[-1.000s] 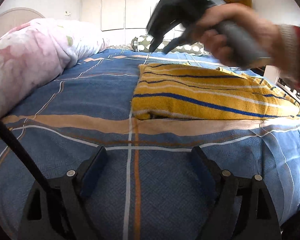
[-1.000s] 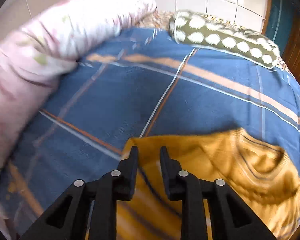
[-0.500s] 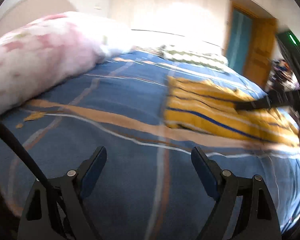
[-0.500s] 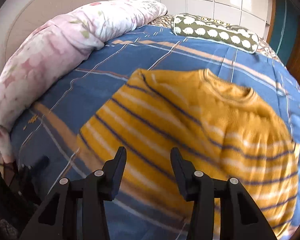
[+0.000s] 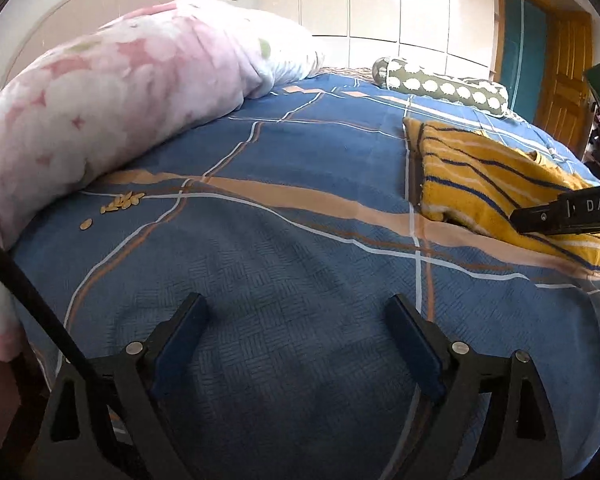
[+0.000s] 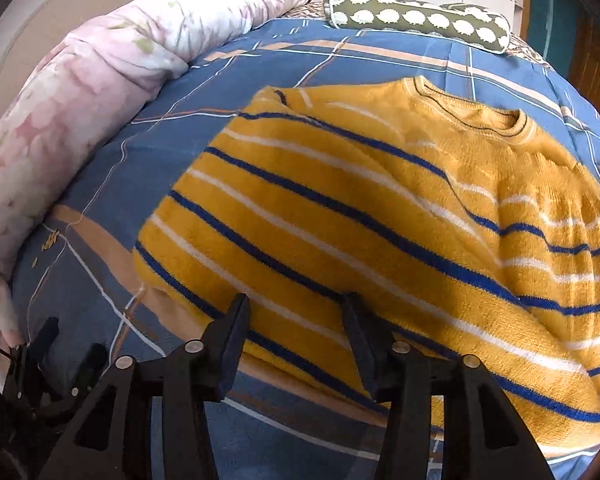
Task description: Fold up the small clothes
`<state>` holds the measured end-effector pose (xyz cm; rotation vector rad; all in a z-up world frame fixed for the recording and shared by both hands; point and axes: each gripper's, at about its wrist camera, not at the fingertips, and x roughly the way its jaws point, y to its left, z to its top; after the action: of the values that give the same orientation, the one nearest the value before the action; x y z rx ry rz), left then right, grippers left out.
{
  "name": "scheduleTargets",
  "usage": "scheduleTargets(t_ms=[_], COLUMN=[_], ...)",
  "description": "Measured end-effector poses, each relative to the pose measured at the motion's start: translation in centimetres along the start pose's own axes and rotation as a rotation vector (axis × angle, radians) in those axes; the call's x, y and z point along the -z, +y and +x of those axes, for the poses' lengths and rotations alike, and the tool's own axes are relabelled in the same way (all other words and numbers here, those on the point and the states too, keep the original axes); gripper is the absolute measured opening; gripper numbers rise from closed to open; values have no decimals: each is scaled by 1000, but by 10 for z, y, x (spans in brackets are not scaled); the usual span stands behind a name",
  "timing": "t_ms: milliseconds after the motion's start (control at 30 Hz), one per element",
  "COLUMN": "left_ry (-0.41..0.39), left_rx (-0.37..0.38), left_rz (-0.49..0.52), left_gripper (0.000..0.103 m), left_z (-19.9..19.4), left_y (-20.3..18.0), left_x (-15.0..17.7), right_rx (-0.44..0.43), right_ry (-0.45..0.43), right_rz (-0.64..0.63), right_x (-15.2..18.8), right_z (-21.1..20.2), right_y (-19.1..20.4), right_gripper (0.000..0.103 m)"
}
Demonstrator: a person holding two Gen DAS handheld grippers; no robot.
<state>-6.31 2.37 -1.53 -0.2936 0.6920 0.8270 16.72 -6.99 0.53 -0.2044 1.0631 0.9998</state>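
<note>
A yellow sweater (image 6: 380, 208) with blue and white stripes lies folded flat on the blue bedspread (image 5: 300, 248), collar at the far side. It also shows at the right of the left wrist view (image 5: 492, 184). My right gripper (image 6: 296, 312) is open and empty, hovering over the sweater's near hem; its finger shows in the left wrist view (image 5: 568, 212). My left gripper (image 5: 296, 312) is open and empty over bare bedspread, left of the sweater; it appears at the lower left of the right wrist view (image 6: 64, 356).
A rolled pink floral quilt (image 5: 120, 92) runs along the bed's left side. A green spotted bolster (image 5: 440, 84) lies at the far edge. Small yellow seeds (image 5: 120, 202) are scattered near the quilt. A wooden door (image 5: 564, 76) is at the right.
My right gripper opened and drew back from the far corner of the sweater to its near hem. My left gripper swung left, away from the sweater.
</note>
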Motion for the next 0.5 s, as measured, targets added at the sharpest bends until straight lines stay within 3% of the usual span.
scheduleTargets(t_ms=[267,400,500], left_ry=[33,76,63], left_rx=[20,78,118], left_rz=[-9,-33,-95], left_gripper=[92,92,91], left_z=[-3,-13,-27], left_y=[3,12,31], left_x=[-1,-8,-11], right_rx=[0,18,35], right_ry=[-61,-110,-131], right_rz=[-41,-131,-231], right_x=[6,11,16], right_z=[-21,-33,-35], right_y=[13,30,51], right_gripper=[54,54,54])
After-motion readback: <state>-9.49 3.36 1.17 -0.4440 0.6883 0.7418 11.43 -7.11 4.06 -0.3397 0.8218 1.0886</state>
